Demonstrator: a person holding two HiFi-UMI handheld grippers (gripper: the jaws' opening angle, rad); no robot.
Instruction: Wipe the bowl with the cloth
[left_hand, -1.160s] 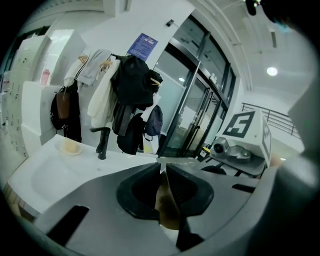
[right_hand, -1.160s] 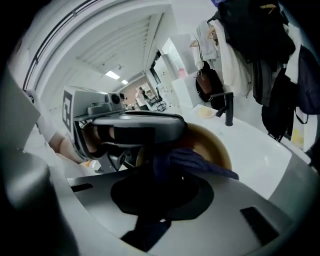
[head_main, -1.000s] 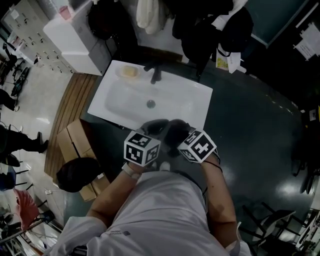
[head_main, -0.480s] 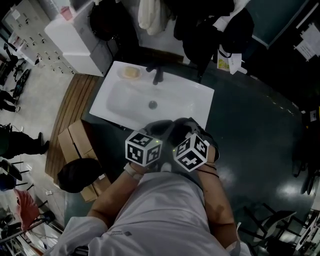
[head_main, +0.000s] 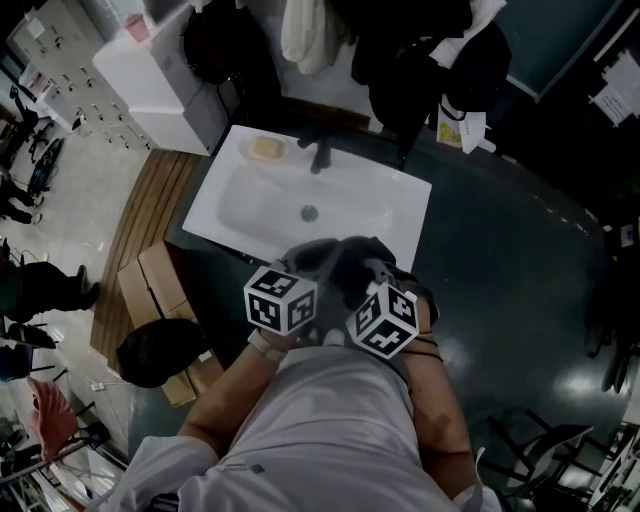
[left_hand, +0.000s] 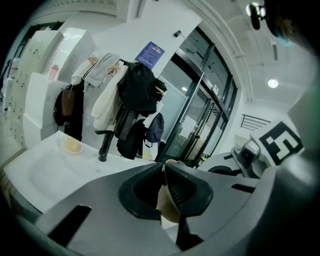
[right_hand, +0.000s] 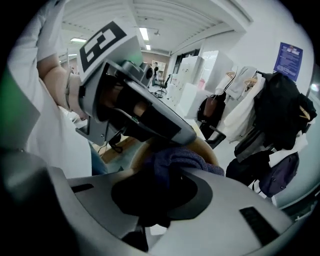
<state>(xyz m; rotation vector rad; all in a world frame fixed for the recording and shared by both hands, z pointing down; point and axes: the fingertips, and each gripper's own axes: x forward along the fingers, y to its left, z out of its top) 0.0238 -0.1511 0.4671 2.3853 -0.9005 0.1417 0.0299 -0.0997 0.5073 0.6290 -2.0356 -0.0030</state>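
Note:
In front of my torso both grippers meet just short of the white sink (head_main: 250, 205). My left gripper (left_hand: 164, 169) is shut on the rim of a tan bowl (left_hand: 169, 202), whose edge shows between its jaws. The jaws of my right gripper (right_hand: 167, 172) are closing, with a dark purple cloth (right_hand: 184, 159) bunched between them. That cloth lies against the tan bowl (right_hand: 209, 149), right under the left gripper's body (right_hand: 135, 112). In the head view the bowl and cloth make one dark mass (head_main: 335, 262) beyond the two marker cubes (head_main: 282, 300).
The sink carries a black faucet (head_main: 320, 152) and a soap dish (head_main: 264, 148) at its back edge. Coats and bags (left_hand: 137, 92) hang on the wall behind it. Cardboard boxes (head_main: 160, 285) and a wooden pallet (head_main: 150, 215) sit on the floor at the left.
The right gripper has shifted left and toward me, drawing closer to the left gripper, and its cube has turned. The left gripper has stayed nearly in place.

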